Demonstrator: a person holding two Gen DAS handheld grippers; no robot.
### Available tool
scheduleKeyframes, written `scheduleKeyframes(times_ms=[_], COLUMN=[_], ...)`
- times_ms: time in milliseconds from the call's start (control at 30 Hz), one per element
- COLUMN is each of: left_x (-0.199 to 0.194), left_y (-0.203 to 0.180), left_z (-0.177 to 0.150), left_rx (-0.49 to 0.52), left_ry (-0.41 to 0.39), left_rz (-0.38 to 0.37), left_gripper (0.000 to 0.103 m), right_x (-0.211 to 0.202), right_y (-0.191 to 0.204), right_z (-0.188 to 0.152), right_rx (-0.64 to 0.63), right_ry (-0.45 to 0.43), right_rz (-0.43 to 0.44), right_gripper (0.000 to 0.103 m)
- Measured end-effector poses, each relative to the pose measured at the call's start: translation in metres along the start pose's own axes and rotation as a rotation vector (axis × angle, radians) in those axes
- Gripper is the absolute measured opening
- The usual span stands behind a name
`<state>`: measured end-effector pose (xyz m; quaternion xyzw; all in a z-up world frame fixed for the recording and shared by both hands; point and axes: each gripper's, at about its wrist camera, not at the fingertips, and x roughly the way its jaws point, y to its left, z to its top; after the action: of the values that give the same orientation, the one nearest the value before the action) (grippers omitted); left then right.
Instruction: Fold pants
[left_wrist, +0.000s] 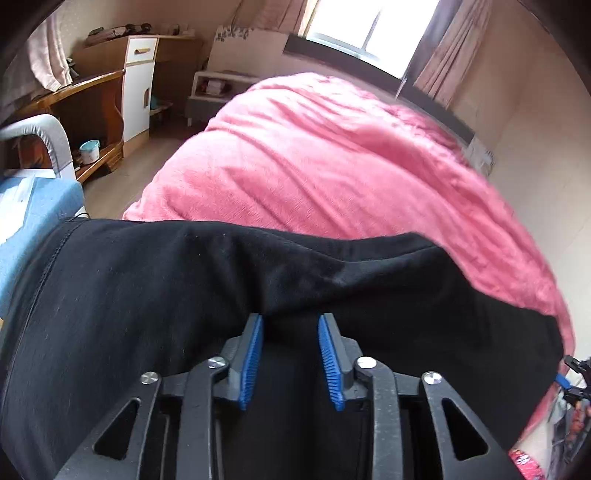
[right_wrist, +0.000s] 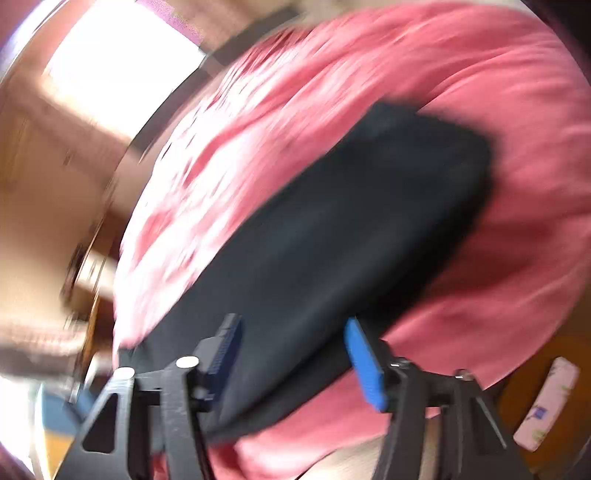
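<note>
Lying across the fuzzy pink blanket (right_wrist: 480, 74) on the bed, the black cotton pants (right_wrist: 332, 240) are looking folded into one long flat band, so I am judging further crosswise folds are remaining. My right gripper (right_wrist: 291, 354) is hanging released above them; my left gripper (left_wrist: 290, 354) is straddling cloth, unclenched.

Daylight enters through the window (left_wrist: 369, 33), which is blown out to white in both views. The left wrist view is sharp and evenly lit, with soft shadows in the folds of the pink blanket (left_wrist: 332, 158). The black pants (left_wrist: 147, 295) show little detail. The right wrist view is heavily motion-blurred, with glare streaking the blanket. Fisheye curvature bends both pictures, and the corners are dark.
</note>
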<state>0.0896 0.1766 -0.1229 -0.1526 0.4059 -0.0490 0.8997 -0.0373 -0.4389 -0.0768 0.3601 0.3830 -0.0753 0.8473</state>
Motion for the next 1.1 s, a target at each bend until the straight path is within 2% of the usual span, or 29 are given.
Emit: scheduleKeyframes(times_ms=[33,67,167,267,467,600,700,767,900,1100], left_x=[-0.006,-0.012,-0.02,-0.025,-0.026,-0.024,-0.021,-0.02,-0.024,-0.038], left_y=[-0.001,-0.002,-0.001,-0.001,0.001,-0.006,-0.009,-0.011,-0.012,-0.002], left_z=[-0.003,-0.006,-0.014,-0.014,-0.016,-0.019,-0.019,-0.018,-0.017,-0.016], left_rx=[0.001,0.003,0.003,-0.003,0.006,0.039,0.052,0.059,0.053,-0.003], left_ry=[-0.014,-0.026,-0.047,-0.059,-0.053,-0.037,-0.025,-0.017,-0.017,-0.054], left_rz=[-0.017,-0.033,-0.034,-0.028,0.0,0.04,0.068,0.087,0.1,0.106], left_gripper=[0.046,0.049,0.049,0.049,0.049,0.052,0.053,0.054,0.054,0.054], right_x=[-0.008,-0.011,-0.017,-0.008,0.019,0.028,0.031,0.033,0.026,-0.001], right_y=[-0.014,-0.024,-0.055,-0.073,-0.097,-0.094,-0.097,-0.097,-0.079,-0.028], right_z=[0.007,0.012,0.024,0.028,0.03,0.035,0.031,0.032,0.04,0.047], right_rx=[0.028,0.048,0.122,0.198,0.257,0.274,0.311,0.305,0.229,0.103], right_ry=[-0.055,-0.082,-0.142,-0.157,-0.183,-0.207,-0.211,-0.195,-0.203,-0.243], right_rz=[-0.032,-0.057,-0.082,-0.04,0.078,0.113,0.132,0.16,0.139,0.102], right_gripper=[0.066,0.066,0.066,0.066,0.065,0.06,0.049,0.019,0.018,0.017])
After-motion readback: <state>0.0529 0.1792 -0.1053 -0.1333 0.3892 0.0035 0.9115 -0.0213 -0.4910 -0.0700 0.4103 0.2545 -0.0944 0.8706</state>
